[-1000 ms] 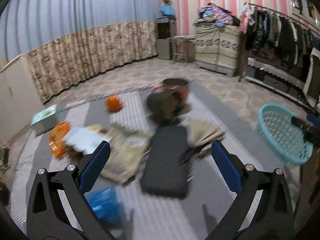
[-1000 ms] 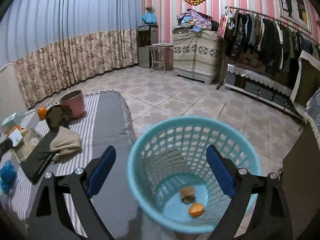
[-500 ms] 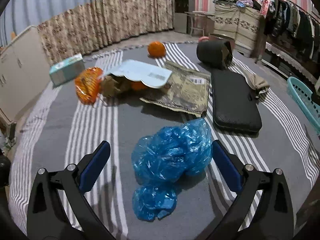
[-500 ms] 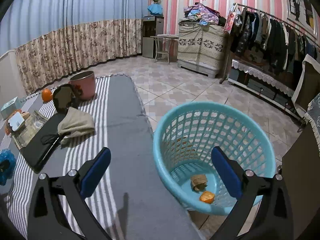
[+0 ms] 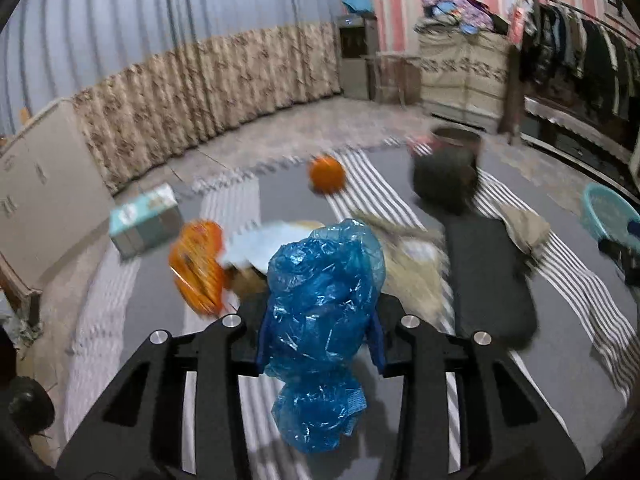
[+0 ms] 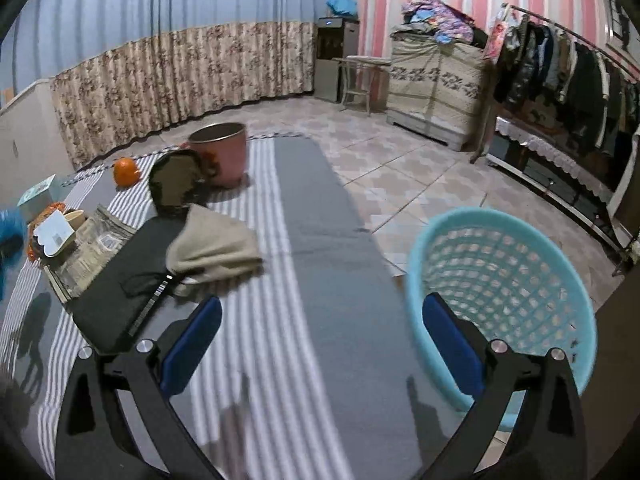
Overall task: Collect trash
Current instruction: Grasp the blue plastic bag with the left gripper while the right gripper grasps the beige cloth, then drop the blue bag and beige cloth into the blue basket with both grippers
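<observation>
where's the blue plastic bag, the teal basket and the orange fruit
blue plastic bag [image 5: 324,292], left wrist view, middle of the crumpled bulk
teal basket [image 6: 420,280], right wrist view, left side of its rim
orange fruit [image 5: 327,173], left wrist view, centre of the fruit

Tiled floor [image 6: 420,168], floral curtain [image 6: 180,76], pink-striped wall [image 6: 384,0], clothes rack [image 6: 568,68].

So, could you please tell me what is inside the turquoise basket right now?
In the right wrist view only the turquoise basket and its perforated inner wall show. Its near rim and the right gripper cover the bottom, so any contents cannot be seen.
</observation>
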Motion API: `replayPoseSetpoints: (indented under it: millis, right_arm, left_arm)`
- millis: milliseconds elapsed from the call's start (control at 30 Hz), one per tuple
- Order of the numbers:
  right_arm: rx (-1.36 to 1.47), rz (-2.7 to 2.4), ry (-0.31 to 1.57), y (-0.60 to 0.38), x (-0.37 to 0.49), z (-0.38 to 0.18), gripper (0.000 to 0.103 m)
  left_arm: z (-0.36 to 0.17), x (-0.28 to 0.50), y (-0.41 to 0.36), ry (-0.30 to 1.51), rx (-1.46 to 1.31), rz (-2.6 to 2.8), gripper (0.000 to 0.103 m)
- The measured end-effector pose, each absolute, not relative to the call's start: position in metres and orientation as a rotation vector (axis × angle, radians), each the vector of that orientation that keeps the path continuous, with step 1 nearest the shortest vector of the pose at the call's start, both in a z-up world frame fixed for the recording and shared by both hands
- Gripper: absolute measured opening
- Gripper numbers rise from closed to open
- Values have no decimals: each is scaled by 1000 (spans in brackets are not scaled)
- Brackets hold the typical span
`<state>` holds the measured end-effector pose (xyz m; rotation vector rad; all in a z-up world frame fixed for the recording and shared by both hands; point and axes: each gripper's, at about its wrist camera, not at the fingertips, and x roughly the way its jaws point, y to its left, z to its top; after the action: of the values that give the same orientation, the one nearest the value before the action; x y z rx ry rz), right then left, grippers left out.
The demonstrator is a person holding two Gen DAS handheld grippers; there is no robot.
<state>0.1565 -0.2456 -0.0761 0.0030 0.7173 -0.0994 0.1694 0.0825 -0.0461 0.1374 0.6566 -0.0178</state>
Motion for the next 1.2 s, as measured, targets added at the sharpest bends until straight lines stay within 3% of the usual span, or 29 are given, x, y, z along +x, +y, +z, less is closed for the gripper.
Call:
replayPoseSetpoints:
  millis: [300, 467, 500, 533, 600, 733, 833, 1200]
  right_arm:
    - [-34, -66, 802, -199, 217, -88, 97]
    - [-8, -47, 901, -199, 242, -110, 82]
    - [-1, -40, 906, -199, 243, -113, 75]
    - [13, -13, 915, -198, 245, -114, 60]
    - [43, 36, 923, -195, 245, -116, 50]
    - [9, 93, 898, -186, 237, -111, 18]
    - [22, 80, 840, -202, 225, -97, 13]
    - [38, -96, 692, -329, 146, -35, 13]
  left_arm:
    - [-46, 190, 110, 635, 62, 34, 36]
    - [-55, 197, 120, 661, 58, 45, 36]
    - [-55, 197, 121, 662, 60, 49, 37]
    - [-55, 197, 122, 663, 58, 50, 37]
    - [-56, 197, 124, 669, 51, 60, 37]
    - [-56, 197, 125, 674, 41, 72, 37]
    - [-52, 195, 122, 671, 37, 71, 37]
    - [-24, 185, 55, 610, 39, -26, 37]
